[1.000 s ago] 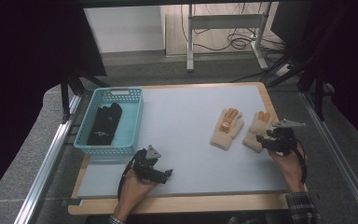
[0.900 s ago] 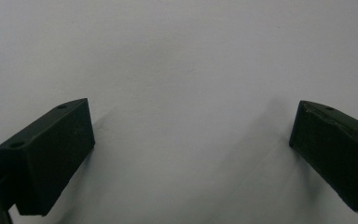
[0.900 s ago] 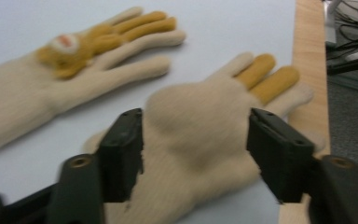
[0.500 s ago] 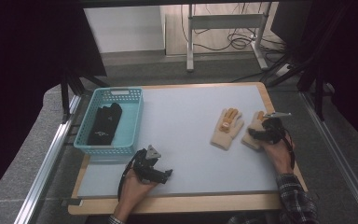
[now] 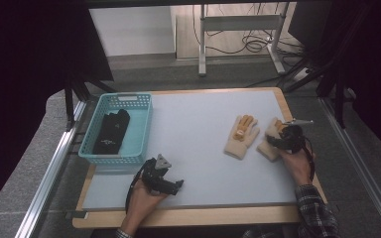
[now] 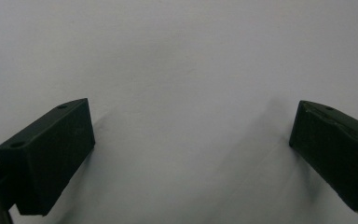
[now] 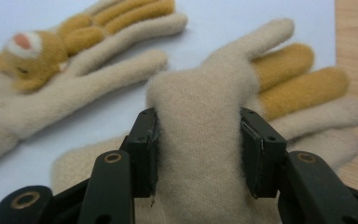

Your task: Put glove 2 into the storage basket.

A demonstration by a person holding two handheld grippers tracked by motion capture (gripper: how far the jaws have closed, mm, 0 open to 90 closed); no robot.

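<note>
Left gripper [image 5: 164,181] low over bare mat [image 5: 198,124] at near edge, hand wrapped around it from below, jaws wide apart, nothing between. Right gripper [image 5: 279,140] reaches forward, forearm angled in from near right corner; jaws have just been closing, now pinching a fold of right-hand glove [image 7: 223,140], beside its mate [image 5: 242,137].

A metal desk frame [image 5: 238,29] (cables beneath) stands on grey floor [image 5: 178,74] beyond.

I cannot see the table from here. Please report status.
Right gripper shut on right glove, fabric bunched. Left gripper open over bare mat. Second glove alongside. Nothing blocking.
</note>
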